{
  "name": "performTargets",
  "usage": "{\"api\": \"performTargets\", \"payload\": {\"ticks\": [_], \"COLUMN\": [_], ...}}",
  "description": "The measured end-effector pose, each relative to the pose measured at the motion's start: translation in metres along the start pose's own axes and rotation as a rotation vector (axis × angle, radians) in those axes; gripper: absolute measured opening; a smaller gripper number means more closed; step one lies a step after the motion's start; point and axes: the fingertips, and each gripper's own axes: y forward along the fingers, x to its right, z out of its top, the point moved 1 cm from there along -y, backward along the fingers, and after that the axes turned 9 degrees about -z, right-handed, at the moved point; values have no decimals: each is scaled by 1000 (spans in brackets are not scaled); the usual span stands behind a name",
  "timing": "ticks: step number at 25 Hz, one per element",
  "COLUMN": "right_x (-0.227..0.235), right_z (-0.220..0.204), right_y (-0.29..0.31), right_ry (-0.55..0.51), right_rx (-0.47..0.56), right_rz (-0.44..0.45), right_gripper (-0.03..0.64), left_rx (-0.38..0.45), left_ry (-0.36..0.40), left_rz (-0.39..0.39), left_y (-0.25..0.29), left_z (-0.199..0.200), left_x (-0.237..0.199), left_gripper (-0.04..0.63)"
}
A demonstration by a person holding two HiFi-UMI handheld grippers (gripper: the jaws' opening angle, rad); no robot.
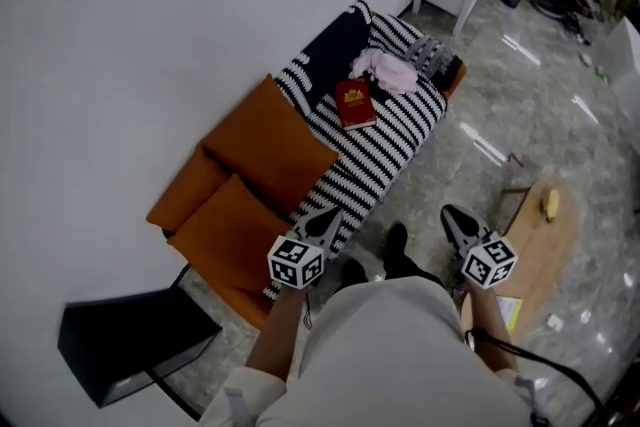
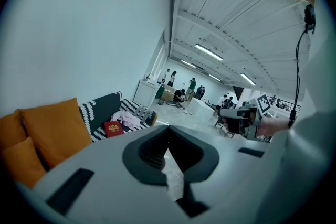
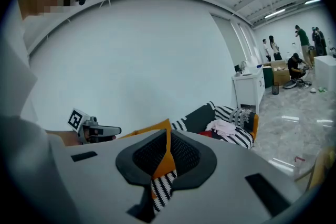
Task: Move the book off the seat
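Your left tool (image 1: 322, 222), right tool (image 1: 457, 223): both clenched, empty. Red book (image 1: 355, 104) well ahead on striped seat (image 1: 392, 153). Step closer, open one before reaching; dodge pink cloth (image 1: 386, 70).

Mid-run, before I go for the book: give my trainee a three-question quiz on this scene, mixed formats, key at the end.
1. True or false: the book lies on the striped throw.
2. What lies right beside the book, on its far side? A) a pink cloth B) a mug C) a laptop
3. Fill in: the left claw and the right claw are both ___, with nothing held.

Key: 1 true; 2 A; 3 shut.
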Motion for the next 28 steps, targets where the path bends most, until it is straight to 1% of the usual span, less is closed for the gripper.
{"api": "performTargets", "payload": {"ticks": [4,10,17,24,28], "right_x": [18,41,79,108,121], "right_z": [-2,17,32,37,35], "right_y": [20,53,82,106,115], "right_ry": [2,-29,-125,-156,-160], "right_rx": [-31,-82,-138,-183,-205], "right_rz": [37,105,186,274,293], "right_gripper": [48,47,46,46,46], "left_rx": [2,14,71,59,51], "left_ry": [-24,-39,-68,-92,-105], "left_rz": [30,68,119,200,227], "left_y": [18,53,95,126,137], "left_z": [1,12,25,26,26], "left_x": [-5,-9,-9,-19,-24], "left_gripper": [2,2,2,2,2]}}
